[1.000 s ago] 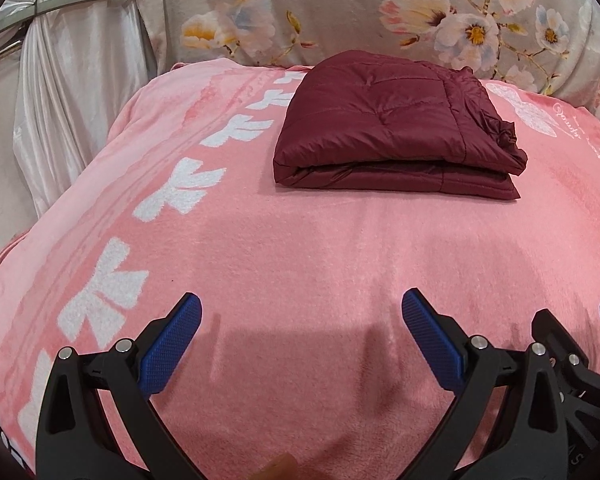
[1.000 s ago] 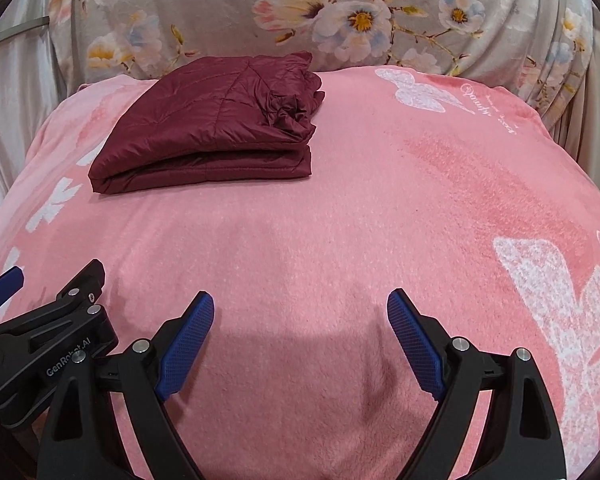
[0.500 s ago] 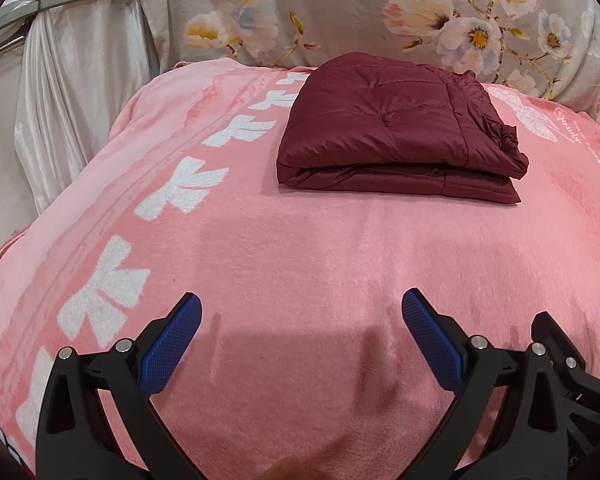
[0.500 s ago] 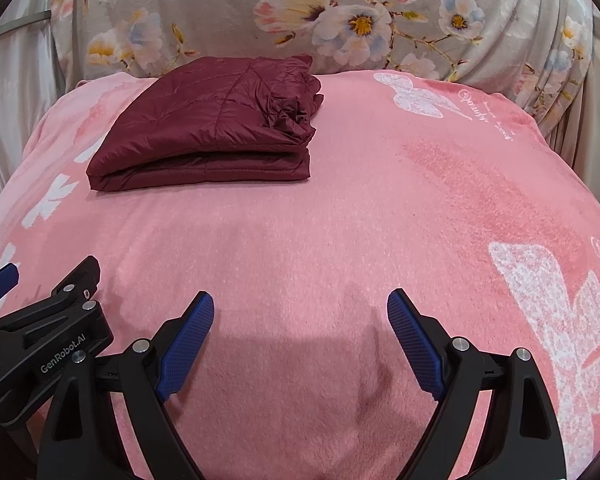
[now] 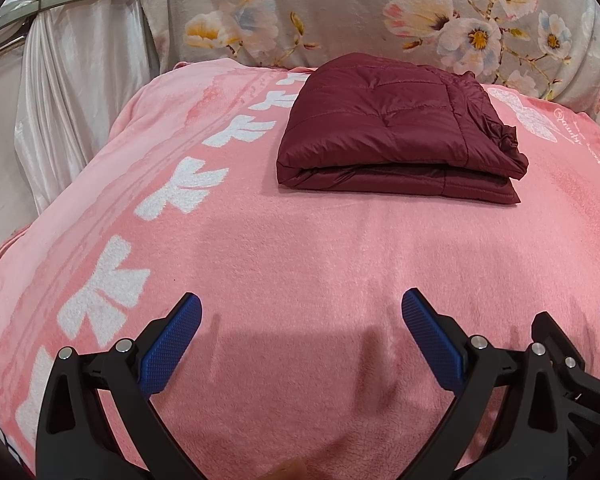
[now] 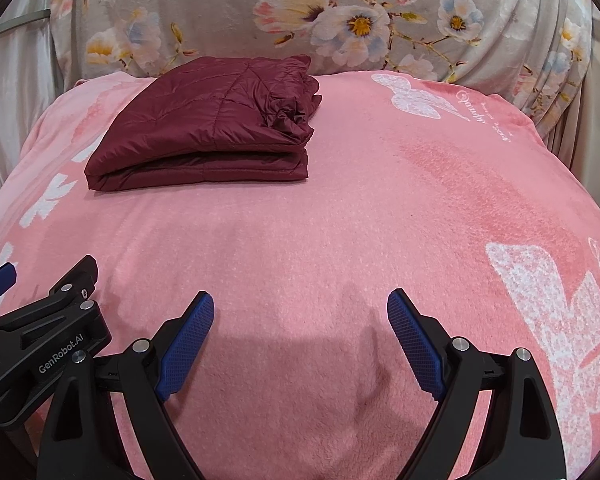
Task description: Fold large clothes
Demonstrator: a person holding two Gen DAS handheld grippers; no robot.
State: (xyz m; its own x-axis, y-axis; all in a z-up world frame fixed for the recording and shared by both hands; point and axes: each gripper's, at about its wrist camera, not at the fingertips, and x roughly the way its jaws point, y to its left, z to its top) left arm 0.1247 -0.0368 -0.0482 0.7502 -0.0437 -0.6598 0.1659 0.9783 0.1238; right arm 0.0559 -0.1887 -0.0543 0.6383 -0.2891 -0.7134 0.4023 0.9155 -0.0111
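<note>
A dark red quilted jacket (image 5: 396, 132) lies folded into a flat rectangular stack at the far end of a pink blanket (image 5: 300, 248); the right wrist view has the jacket (image 6: 208, 128) at upper left. My left gripper (image 5: 302, 312) hovers open over bare blanket near the front, well short of the jacket, with nothing between its blue pads. Close beside it on the right, my right gripper (image 6: 300, 312) is also open and empty. Each gripper shows at the edge of the other's view.
The pink blanket carries white bow prints (image 5: 176, 192) along its left side and butterfly prints (image 6: 556, 304) on the right. A grey floral cover (image 6: 340, 20) rises behind it. A pale curtain (image 5: 60, 92) hangs at the left.
</note>
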